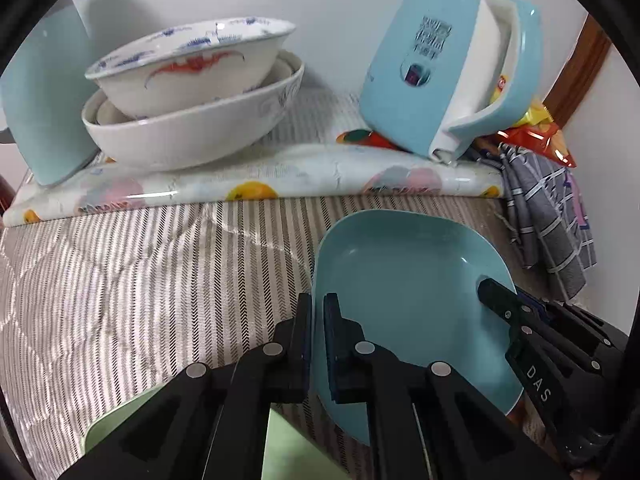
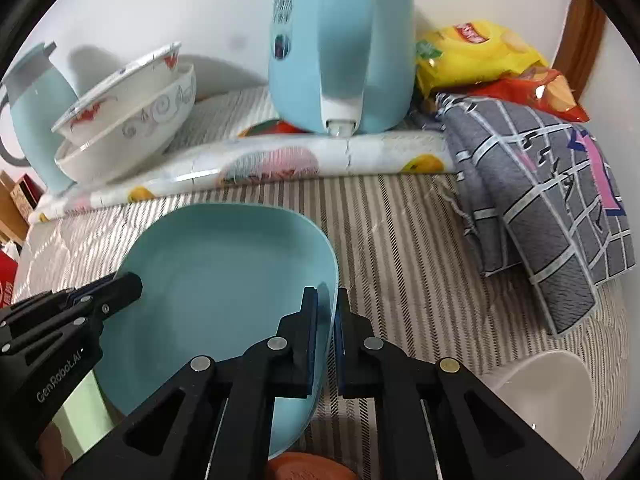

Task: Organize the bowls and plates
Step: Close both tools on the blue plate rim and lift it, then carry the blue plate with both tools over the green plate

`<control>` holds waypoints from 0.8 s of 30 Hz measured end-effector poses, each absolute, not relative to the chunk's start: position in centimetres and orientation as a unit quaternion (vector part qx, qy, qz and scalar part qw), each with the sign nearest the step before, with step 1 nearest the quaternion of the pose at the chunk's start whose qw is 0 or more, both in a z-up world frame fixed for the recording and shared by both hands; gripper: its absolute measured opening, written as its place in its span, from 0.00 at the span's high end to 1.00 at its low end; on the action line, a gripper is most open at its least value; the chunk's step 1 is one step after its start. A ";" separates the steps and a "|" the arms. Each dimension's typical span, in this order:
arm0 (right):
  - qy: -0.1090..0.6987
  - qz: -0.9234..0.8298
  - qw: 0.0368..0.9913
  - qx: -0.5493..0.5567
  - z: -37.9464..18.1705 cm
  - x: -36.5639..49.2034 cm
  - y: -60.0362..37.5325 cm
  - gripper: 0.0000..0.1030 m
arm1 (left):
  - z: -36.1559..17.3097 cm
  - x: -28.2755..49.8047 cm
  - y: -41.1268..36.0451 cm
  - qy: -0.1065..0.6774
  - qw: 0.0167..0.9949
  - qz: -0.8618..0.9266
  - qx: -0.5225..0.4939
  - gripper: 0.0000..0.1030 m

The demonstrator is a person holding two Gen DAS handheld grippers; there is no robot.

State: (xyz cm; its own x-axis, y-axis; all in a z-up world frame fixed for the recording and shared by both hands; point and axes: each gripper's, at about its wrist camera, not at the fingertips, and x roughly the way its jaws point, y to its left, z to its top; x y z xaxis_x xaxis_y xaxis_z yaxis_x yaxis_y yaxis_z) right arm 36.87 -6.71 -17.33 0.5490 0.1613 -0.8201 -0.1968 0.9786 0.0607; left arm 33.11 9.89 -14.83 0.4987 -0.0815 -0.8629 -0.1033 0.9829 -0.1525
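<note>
Over the striped tablecloth [image 1: 140, 280], a blue plate [image 1: 404, 292] is being held up off the cloth, tilted, by both grippers at once. Its left rim is pinched by the left gripper [image 1: 318, 344], one finger on each side of the edge, so that one is clenched on the plate. Same deal on the opposite rim: the right gripper [image 2: 327, 344] is clamped there, jaws closed onto the edge. Each gripper can be spotted in the other's camera too, hanging onto the far side of the plate.

Under the left gripper a pale green plate [image 1: 104, 424] can be seen on the cloth, mostly hidden by the fingers. Off to the lower right in the right wrist view, a white bowl [image 2: 544, 400] sits on the cloth, and a bit of a terracotta-coloured dish [image 2: 304, 468] peeks out at the very bottom.

Further back, two patterned bowls [image 1: 192, 92] are stacked on a fruit-print mat [image 1: 280, 178], the top one tipped inside the bigger one. A blue kettle [image 2: 340, 40] stands on the same mat near the wall, with a second light-blue jug [image 2: 36, 112] at the far left. A grey checked cloth [image 2: 540, 208] is draped at the right, with snack bags [image 2: 480, 52] behind it.
</note>
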 end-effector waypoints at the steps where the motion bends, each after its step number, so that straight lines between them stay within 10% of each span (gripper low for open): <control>1: 0.461 0.104 0.881 -0.015 -17.0 36.7 -6.9 0.93 | -14.4 32.9 9.9 0.497 0.863 0.006 -0.092 0.93; 24: 0.392 0.096 0.915 0.023 -9.0 25.0 -11.7 0.95 | -5.6 22.6 6.6 0.434 0.897 -0.016 -0.086 0.94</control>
